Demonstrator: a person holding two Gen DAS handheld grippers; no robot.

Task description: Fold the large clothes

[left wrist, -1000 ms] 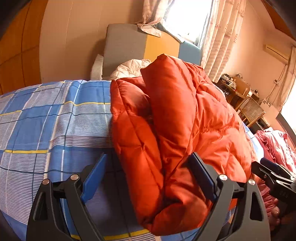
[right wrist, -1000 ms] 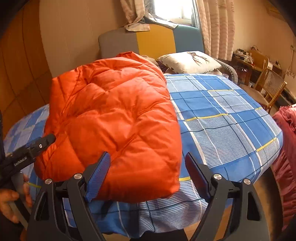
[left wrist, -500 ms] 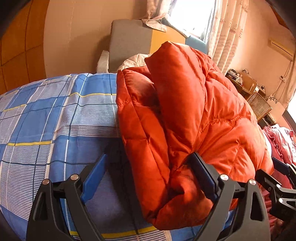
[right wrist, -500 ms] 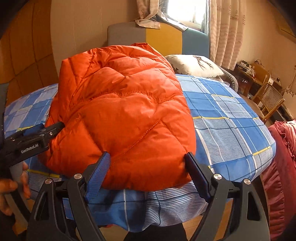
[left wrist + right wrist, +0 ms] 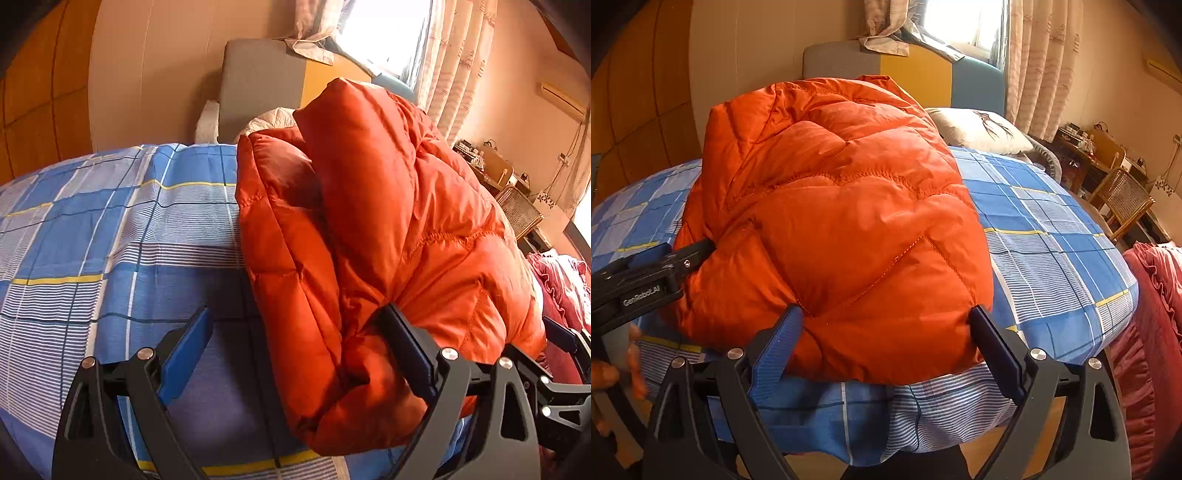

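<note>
From the left wrist, the left tool stands open, its right pad against the folded orange down jacket at the near edge of the bed. From the right wrist, the right tool is opening, the jacket's near edge bulging between its pads; releasing slowly should keep the puffy fold from springing apart.

Both wrist cameras look steeply down, close over the same orange jacket, from opposite sides.
</note>
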